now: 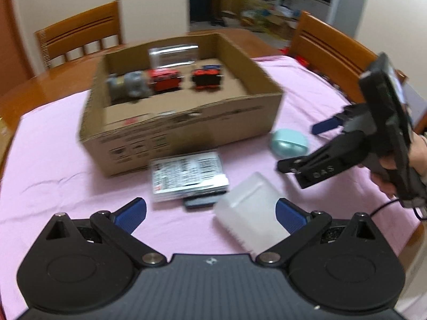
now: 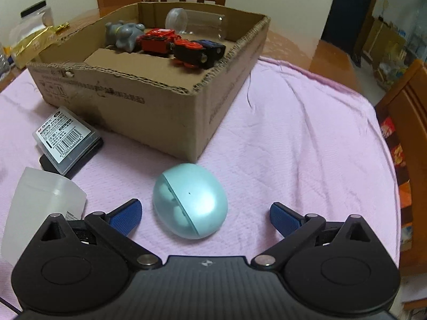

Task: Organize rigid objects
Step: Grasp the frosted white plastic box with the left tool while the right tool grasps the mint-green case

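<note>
A cardboard box [image 1: 186,130] [image 2: 149,101] stands on the pink cloth. It holds a grey figurine [image 2: 124,36], red toy vehicles [image 2: 157,41], a dark toy [image 2: 198,52] and a clear jar [image 2: 197,24]. My left gripper [image 1: 210,216] is open and empty; a translucent white container [image 1: 250,210] lies between its fingers, and a labelled clear case [image 1: 188,177] on a dark case lies ahead. My right gripper [image 2: 205,217] [image 1: 299,149] is open, and a teal egg-shaped case [image 2: 190,204] [image 1: 289,142] lies between its fingertips.
The pink cloth [image 2: 293,138] covers a wooden table [image 1: 24,88]. Wooden chairs [image 1: 80,34] [image 1: 331,50] stand at the far side. A bag and a jar [image 2: 34,34] sit at the table's left. The white container also shows in the right wrist view [image 2: 40,208].
</note>
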Available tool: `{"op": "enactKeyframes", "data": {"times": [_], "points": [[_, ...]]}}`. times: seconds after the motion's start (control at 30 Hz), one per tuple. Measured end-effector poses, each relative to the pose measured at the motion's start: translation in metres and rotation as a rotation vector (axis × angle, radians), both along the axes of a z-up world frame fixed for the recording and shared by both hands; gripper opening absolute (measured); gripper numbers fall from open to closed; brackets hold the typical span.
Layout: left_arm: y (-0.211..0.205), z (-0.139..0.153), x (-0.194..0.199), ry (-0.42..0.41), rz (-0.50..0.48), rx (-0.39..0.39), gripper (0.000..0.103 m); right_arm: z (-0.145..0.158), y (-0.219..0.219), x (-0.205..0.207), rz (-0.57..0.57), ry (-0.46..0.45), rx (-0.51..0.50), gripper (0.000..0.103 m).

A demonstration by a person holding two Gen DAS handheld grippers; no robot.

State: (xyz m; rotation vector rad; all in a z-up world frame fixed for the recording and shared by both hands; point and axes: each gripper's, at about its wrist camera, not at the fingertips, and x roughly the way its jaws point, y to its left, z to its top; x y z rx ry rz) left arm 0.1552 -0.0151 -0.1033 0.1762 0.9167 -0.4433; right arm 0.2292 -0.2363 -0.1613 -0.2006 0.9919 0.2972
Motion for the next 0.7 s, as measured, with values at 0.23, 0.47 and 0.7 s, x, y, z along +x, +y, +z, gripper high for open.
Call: {"op": "enactKeyframes", "data": {"times": [0.23,0.47,0.7], "points": [[-0.034,-0.018,0.014,0.047,-0.240,0.013,0.102,-0.001,-0.006,-0.013,0.060,0.005,-0.001,0.103],[-0.055,-0.035,0.021,0.117,-0.385,0.049,0.102,0.000,-0.011,-0.021,0.084,0.002,-0.001,0.103],[-0.054,-0.036,0.007,0.125,-0.489,0.090,0.101,0.001,-0.012,-0.023,0.094,-0.003,0.001,0.103]]}}
